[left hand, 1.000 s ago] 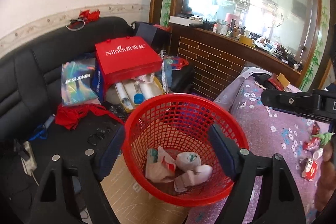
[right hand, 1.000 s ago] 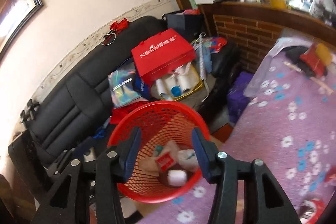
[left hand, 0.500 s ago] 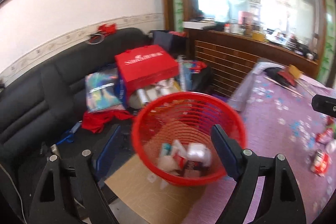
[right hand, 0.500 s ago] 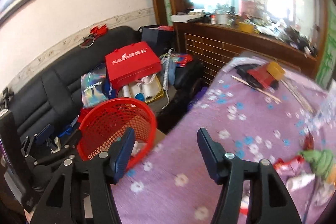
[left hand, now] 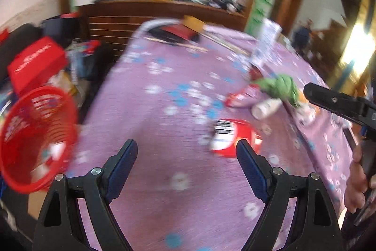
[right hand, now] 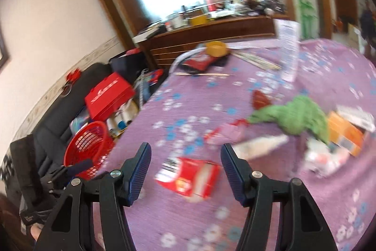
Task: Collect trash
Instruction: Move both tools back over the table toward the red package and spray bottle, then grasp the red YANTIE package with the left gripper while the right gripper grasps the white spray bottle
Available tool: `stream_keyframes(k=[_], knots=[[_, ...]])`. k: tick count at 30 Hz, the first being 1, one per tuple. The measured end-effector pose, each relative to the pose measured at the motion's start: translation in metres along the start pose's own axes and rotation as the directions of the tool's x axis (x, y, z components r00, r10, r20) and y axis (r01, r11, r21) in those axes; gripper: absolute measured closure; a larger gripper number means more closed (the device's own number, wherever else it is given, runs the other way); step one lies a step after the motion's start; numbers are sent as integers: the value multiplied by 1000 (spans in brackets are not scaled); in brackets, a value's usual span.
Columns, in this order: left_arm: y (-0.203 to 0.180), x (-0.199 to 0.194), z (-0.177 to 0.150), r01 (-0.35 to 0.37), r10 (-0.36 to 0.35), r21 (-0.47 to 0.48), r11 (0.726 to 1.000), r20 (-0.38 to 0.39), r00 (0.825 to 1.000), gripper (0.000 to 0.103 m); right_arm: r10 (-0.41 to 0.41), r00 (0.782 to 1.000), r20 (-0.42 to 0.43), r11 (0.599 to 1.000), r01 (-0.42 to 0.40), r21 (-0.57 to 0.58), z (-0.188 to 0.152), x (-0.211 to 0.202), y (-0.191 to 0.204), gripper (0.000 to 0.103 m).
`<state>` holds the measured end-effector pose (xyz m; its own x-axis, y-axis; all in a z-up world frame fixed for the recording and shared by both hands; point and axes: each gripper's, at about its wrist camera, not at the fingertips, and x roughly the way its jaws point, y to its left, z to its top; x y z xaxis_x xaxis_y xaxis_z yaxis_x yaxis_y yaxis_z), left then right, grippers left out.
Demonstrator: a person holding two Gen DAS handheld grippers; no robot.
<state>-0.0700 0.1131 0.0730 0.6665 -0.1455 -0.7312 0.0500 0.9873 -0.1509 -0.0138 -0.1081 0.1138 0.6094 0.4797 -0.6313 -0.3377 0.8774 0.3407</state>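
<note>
From the left wrist, the left gripper (left hand: pixel 186 152) hangs wide apart and empty over the cloth (left hand: pixel 150 109). The red packet (left hand: pixel 231 135) lies just ahead, by its right finger; the basket (left hand: pixel 35 140) sits off its left side, past the table edge. A hurried grab could shove the packet along.

From the right wrist, the right gripper (right hand: pixel 185 157) is spread and empty too, the packet (right hand: pixel 190 177) lying between its fingers and slightly ahead. The bottle (right hand: pixel 258 146) and green rag (right hand: pixel 298 118) crowd beyond its right finger and might be knocked; 2 tools on 1 packet could collide.
</note>
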Motion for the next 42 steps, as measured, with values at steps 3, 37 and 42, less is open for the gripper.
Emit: stream_keyframes(k=[3, 37, 42], knots=[[-25, 32, 6, 91, -88, 37, 995, -73, 993, 18, -1, 1000, -4, 999, 1, 49, -7, -9, -23, 37], [-47, 46, -3, -41, 39, 68, 997, 28, 999, 41, -87, 983, -163, 968, 121, 217, -5, 48, -90, 41], [-36, 32, -8, -78, 73, 69, 995, 72, 995, 41, -149, 966, -211, 953, 197, 230, 3, 80, -92, 49]])
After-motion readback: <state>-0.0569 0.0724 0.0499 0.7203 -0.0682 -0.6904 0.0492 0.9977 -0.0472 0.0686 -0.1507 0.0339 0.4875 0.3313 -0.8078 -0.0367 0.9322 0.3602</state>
